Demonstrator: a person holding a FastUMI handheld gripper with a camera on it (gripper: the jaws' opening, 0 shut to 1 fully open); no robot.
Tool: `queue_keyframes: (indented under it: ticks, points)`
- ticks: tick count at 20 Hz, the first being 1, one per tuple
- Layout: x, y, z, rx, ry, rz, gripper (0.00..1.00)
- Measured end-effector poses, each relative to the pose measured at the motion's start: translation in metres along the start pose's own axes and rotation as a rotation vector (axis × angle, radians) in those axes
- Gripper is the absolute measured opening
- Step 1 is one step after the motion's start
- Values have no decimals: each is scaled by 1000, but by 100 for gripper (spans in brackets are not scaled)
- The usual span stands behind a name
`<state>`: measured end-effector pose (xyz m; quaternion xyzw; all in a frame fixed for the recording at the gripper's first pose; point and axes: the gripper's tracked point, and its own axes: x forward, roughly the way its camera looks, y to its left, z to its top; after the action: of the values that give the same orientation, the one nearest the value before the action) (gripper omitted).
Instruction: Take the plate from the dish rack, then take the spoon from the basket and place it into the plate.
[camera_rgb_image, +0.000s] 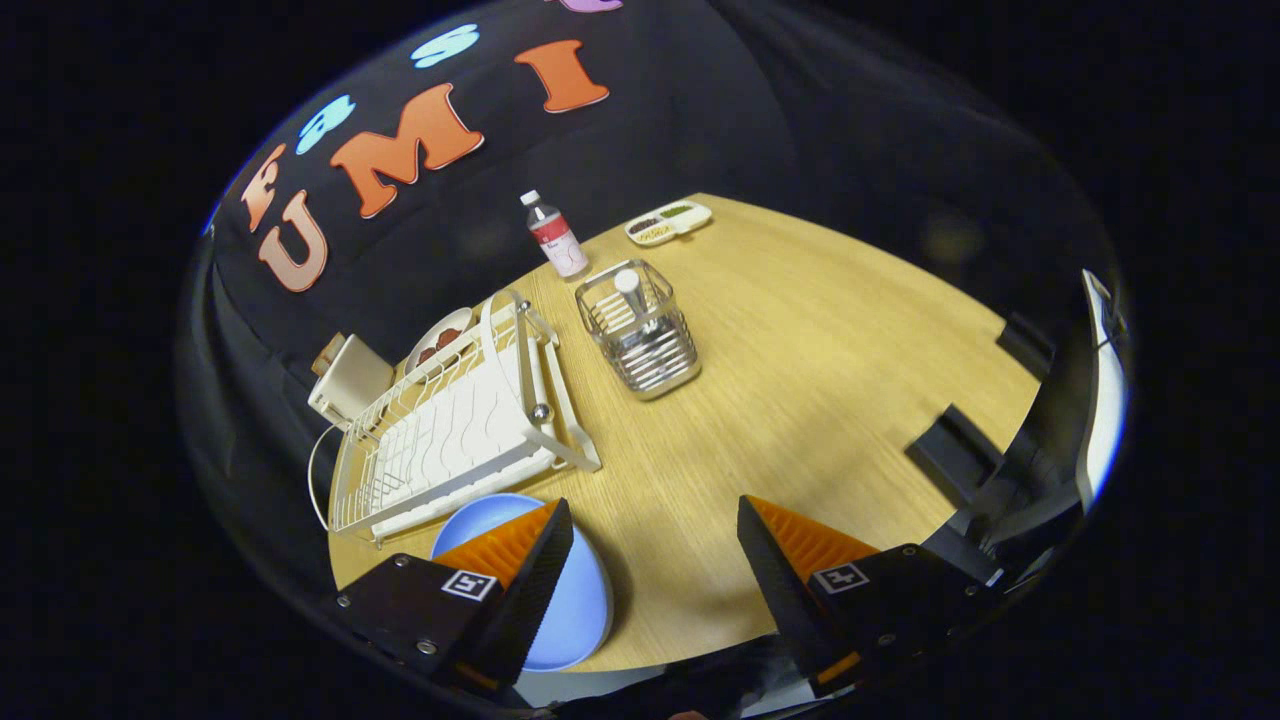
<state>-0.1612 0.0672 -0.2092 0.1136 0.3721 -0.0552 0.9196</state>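
A light blue plate (585, 600) lies flat on the wooden table (800, 380), just in front of the white dish rack (450, 430) and partly under my left finger. My gripper (655, 525) is open, with bare tabletop between its fingers. Beyond the fingers stands a wire basket (640, 335) with a white spoon handle (632, 288) sticking up from it. The dish rack holds no plate that I can see.
A small bottle with a red label (553, 235) stands behind the basket. A divided snack tray (668, 222) lies at the far table edge. A white box (348, 385) and a dish (440, 335) sit behind the rack. Dark fixtures (955, 450) stand to the right.
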Motion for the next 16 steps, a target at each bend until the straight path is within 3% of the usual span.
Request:
queue_keyframes:
  ticks: [7,12,16]
  points:
    - [5,-10,77,-104,-166,-12,99]
    - [19,10,115,-193,-258,55,97]
    - [47,18,113,-292,-213,94,78]
